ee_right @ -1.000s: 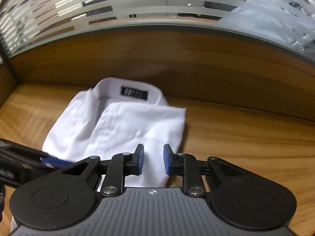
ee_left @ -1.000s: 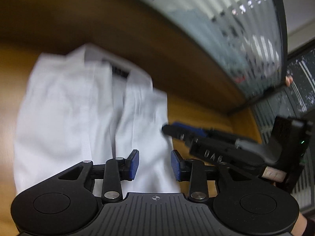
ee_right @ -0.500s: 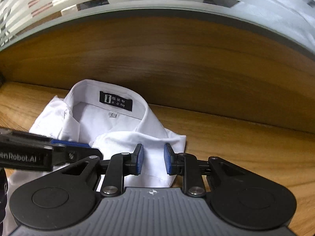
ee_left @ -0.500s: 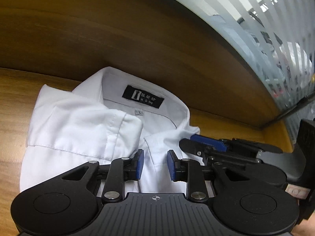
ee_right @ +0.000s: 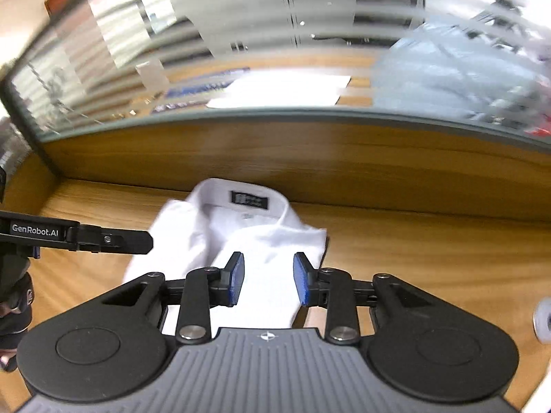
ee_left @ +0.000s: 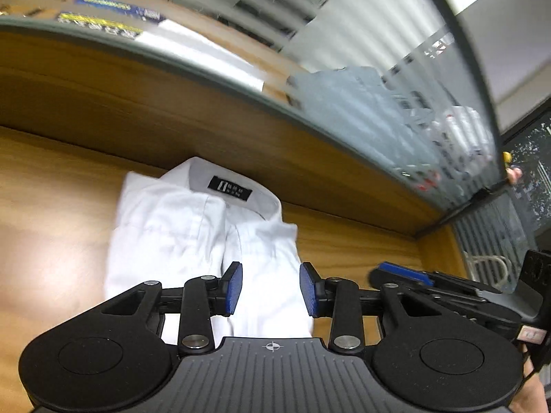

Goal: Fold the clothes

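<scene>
- The white shirt [ee_left: 206,241] lies folded into a compact packet on the wooden surface [ee_left: 51,223], collar and black neck label at 12 o'clock against the wooden back panel [ee_left: 172,110].
- My left gripper [ee_left: 271,289] hangs above the packet's near edge; its jaws are opening, partly apart, with nothing pinched between the blue pads.
- My right gripper [ee_right: 268,284] does the same over the 3 o'clock side of the shirt [ee_right: 248,251]: jaws opening, no cloth held.
- I judge the final fold as laid and this step as the release and pull-away.
- The next move, as I read it, calls for a check that the edges lie square, then either a light smoothing press or clearing both grippers off the packet.
- Hard to make out: the packet's near hem sits behind each gripper body, so I cannot tell whether it is even.
- Both views are smeared; the label text is unreadable.
- Beyond the frosted striped glass [ee_right: 275,34] only vague pale shapes show.
- A small pale object [ee_right: 544,320] at 3 o'clock in the right view is cut off.
</scene>
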The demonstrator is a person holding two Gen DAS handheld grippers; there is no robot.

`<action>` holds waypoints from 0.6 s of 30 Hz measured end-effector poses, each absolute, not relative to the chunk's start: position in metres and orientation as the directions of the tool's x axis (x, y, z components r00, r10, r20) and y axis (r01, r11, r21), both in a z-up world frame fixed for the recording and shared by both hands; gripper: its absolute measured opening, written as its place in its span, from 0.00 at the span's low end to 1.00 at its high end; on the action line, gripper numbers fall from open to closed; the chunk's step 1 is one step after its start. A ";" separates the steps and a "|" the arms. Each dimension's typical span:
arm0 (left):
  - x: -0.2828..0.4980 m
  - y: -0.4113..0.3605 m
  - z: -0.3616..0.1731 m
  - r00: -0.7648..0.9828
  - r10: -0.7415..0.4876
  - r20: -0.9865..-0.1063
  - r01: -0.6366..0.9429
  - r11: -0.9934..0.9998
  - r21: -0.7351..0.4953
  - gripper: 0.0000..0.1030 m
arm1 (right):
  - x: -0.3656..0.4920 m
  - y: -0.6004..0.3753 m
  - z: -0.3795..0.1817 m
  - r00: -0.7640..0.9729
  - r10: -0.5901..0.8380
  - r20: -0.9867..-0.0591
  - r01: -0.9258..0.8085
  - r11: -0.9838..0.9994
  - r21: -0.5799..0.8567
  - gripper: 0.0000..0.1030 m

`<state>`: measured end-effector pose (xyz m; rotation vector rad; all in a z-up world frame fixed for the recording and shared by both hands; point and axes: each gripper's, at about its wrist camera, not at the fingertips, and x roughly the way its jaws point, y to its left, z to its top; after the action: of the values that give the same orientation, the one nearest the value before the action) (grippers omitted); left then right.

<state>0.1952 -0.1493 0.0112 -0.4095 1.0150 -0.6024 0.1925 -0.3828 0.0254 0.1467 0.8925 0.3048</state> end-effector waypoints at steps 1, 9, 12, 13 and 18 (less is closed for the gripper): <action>0.183 -0.142 0.019 0.395 -0.641 -0.659 0.272 0.766 -0.582 0.38 | 0.180 -0.385 0.034 0.589 0.328 -0.739 -0.201 0.945 0.259 0.35; 0.092 -0.094 0.049 0.414 -0.629 -0.658 0.279 0.776 -0.566 0.43 | 0.075 -0.384 0.068 0.566 0.375 -0.734 -0.269 0.926 0.266 0.42; 0.062 -0.083 0.045 0.407 -0.626 -0.665 0.281 0.778 -0.561 0.43 | 0.035 -0.378 0.067 0.542 0.392 -0.744 -0.301 0.916 0.264 0.42; 0.051 -0.079 0.043 0.403 -0.625 -0.668 0.286 0.780 -0.557 0.43 | 0.019 -0.376 0.068 0.538 0.396 -0.744 -0.313 0.914 0.260 0.42; 0.009 -0.074 0.017 0.339 -0.626 -0.702 0.315 0.779 -0.542 0.43 | -0.046 -0.355 0.050 0.518 0.405 -0.753 -0.364 0.901 0.235 0.43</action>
<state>0.0088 -0.0742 0.0167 -0.3369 1.0594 -0.6279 -0.0463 -0.3555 0.0502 0.0490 0.9169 0.4618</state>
